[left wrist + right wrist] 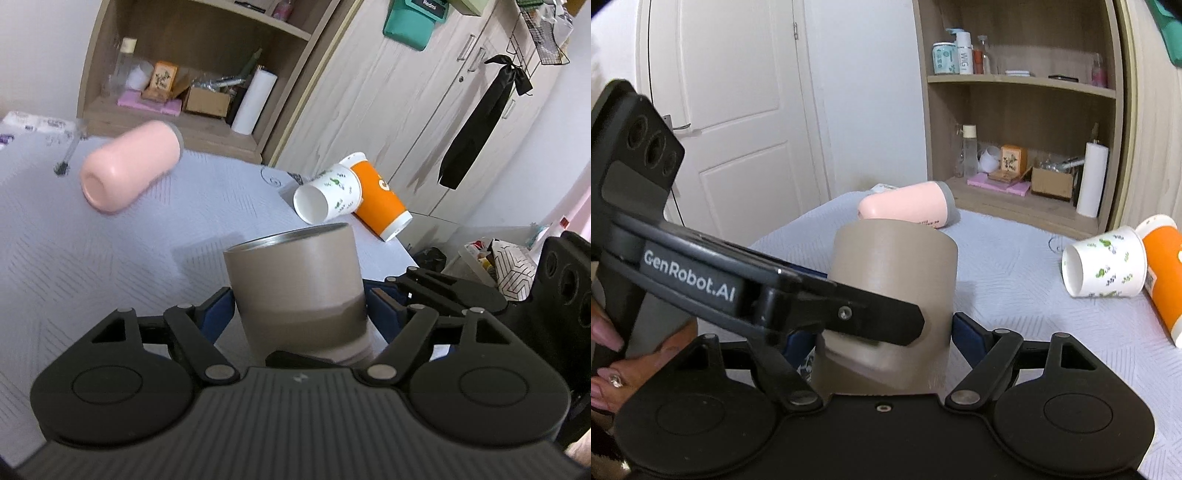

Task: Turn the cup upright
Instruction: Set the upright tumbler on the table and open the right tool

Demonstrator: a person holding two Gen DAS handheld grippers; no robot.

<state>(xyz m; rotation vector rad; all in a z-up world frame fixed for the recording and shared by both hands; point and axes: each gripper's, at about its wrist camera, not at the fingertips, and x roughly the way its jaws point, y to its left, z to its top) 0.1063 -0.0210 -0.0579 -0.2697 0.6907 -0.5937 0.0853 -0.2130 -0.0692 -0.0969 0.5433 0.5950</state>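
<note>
A taupe metal tumbler [295,288] stands mouth up between the blue pads of my left gripper [299,314], which is shut on its lower body. The same tumbler [894,266] fills the centre of the right wrist view, between the jaws of my right gripper [886,339], which also closes on it. The left gripper's arm [738,288] crosses in front of the tumbler there. A pink cup [129,166] lies on its side on the blue-grey table cover [110,258]; it also shows in the right wrist view [905,206].
A white leaf-print paper cup [327,195] and an orange paper cup [380,199] lie on their sides near the table's right edge. A wooden shelf [192,92] with bottles and boxes stands behind. Wardrobe doors [424,110] are at the right.
</note>
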